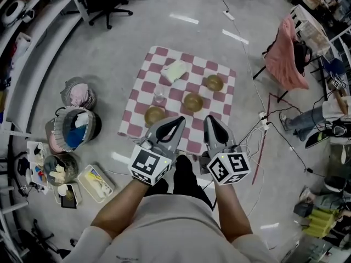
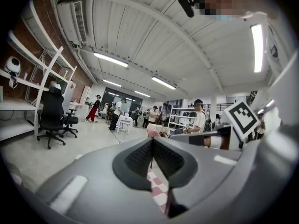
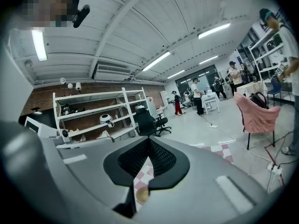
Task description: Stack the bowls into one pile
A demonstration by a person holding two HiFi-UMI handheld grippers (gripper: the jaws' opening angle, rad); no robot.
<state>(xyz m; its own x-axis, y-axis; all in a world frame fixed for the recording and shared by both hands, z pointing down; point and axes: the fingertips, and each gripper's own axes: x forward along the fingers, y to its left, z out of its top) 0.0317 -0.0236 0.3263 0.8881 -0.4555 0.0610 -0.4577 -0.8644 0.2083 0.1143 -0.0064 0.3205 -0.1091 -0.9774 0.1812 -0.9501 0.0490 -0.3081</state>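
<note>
Three golden-brown bowls stand apart on a pink-and-white checked cloth point(image 1: 143, 86) on the floor: one near left point(image 1: 154, 114), one in the middle point(image 1: 193, 102), one far right point(image 1: 214, 83). My left gripper point(image 1: 174, 123) hangs shut and empty over the cloth's near edge, just right of the near bowl. Beside it my right gripper point(image 1: 213, 120) is also shut and empty. In the left gripper view the jaws point(image 2: 152, 146) meet, with cloth showing below. Under the tips of the right gripper point(image 3: 148, 146), in its own view, shows part of a bowl point(image 3: 141, 195).
On the cloth also stand a clear glass point(image 1: 159, 96) and a pale folded napkin point(image 1: 174, 70). Baskets point(image 1: 77, 126) and plastic containers point(image 1: 95, 182) crowd the floor at left. Cables point(image 1: 263, 125) and a pink-draped chair point(image 1: 288, 51) lie at right.
</note>
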